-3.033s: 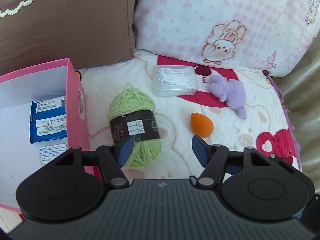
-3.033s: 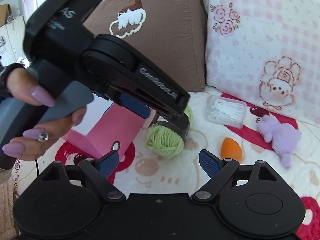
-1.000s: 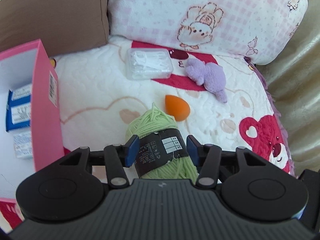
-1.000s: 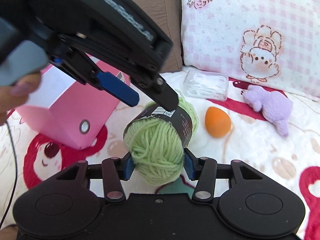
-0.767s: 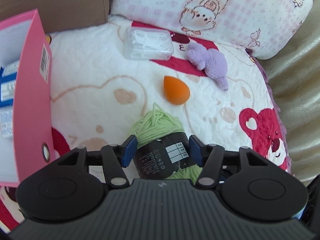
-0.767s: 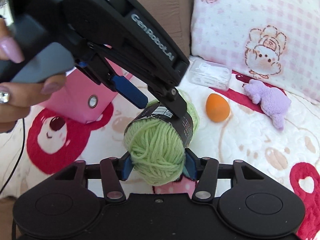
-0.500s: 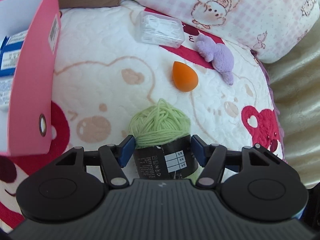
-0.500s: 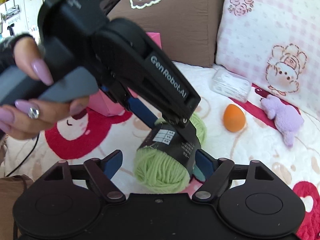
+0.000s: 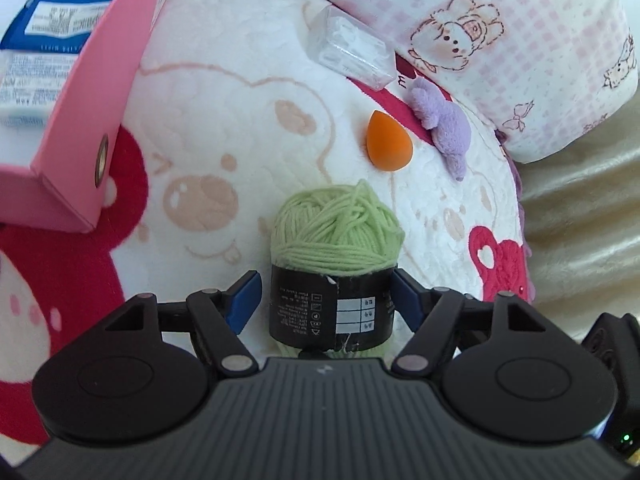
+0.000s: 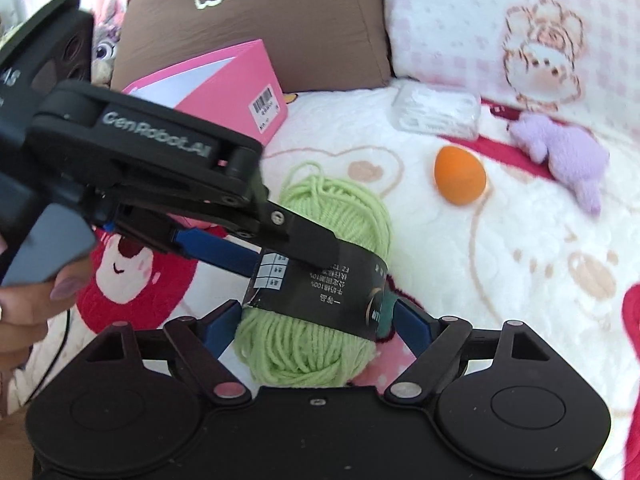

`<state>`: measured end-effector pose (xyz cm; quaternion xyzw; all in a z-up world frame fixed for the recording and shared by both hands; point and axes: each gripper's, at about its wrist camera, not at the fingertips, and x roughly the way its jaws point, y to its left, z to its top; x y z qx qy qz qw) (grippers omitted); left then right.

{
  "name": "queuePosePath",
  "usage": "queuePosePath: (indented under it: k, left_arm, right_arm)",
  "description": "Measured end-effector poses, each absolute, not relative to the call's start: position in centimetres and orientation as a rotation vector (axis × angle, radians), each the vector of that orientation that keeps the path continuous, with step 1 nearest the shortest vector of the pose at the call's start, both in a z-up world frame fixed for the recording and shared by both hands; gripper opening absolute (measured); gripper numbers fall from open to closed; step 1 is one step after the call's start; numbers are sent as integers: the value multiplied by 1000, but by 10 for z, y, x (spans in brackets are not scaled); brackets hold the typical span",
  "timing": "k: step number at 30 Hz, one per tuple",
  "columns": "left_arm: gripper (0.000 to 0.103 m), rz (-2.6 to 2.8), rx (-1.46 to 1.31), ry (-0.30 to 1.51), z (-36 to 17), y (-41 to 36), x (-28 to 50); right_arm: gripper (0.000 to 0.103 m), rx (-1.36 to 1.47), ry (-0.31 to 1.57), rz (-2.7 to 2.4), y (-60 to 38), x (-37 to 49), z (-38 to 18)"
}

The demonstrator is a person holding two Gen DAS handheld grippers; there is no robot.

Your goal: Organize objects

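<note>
Green yarn ball (image 9: 338, 236) with a black paper band lies on the white bear-print blanket (image 9: 224, 92), used here as the landmark. Left gripper (image 9: 325, 299) straddles the yarn at the band: its jaws have just been opening, the blue left pad stands clear of the band with a gap showing, the right pad sits right at the band's edge, contact hard to tell. No squeeze visible, so apart. Right gripper (image 10: 316, 326) also has the yarn between its fingers; its jaws have just been opening and stand wide, left pad just beside the wool, right pad near the band's end, not pressing. In the right wrist view the left gripper reaches onto the yarn from the left, held by a hand (image 10: 28, 300). Pink box (image 9: 92, 92) sits left of the yarn, blue-white packets (image 9: 48, 24) inside. Beyond the yarn: orange sponge (image 9: 388, 144), then purple plush toy (image 9: 442, 126) and clear plastic case (image 9: 352, 50). Pink checked pillow (image 9: 520, 40) behind those, brown cushion (image 10: 288, 20) behind the box.
</note>
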<state>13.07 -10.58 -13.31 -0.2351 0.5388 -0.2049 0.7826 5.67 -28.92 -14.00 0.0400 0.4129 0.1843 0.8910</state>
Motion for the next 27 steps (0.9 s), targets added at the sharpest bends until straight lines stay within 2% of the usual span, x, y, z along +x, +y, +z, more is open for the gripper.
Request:
queuePosePath:
  k: [6, 9, 16, 18, 27]
  left_arm:
    - [71, -448, -527, 1105, -140, -108, 123]
    - [70, -459, -521, 1093, -142, -112, 119]
    - [58, -523, -420, 1061, -131, -126, 109]
    - [58, -538, -406, 1057, -127, -127, 107]
    - [58, -547, -373, 1065, -104, -122, 95]
  right_arm:
    - [87, 206, 871, 370, -299, 58, -151]
    - [86, 143, 862, 378, -291, 55, -155]
    - [74, 82, 844, 357, -283, 48, -156]
    - [70, -3, 823, 336, -272, 40, -152]
    - [68, -25, 797, 339, -261, 26, -134]
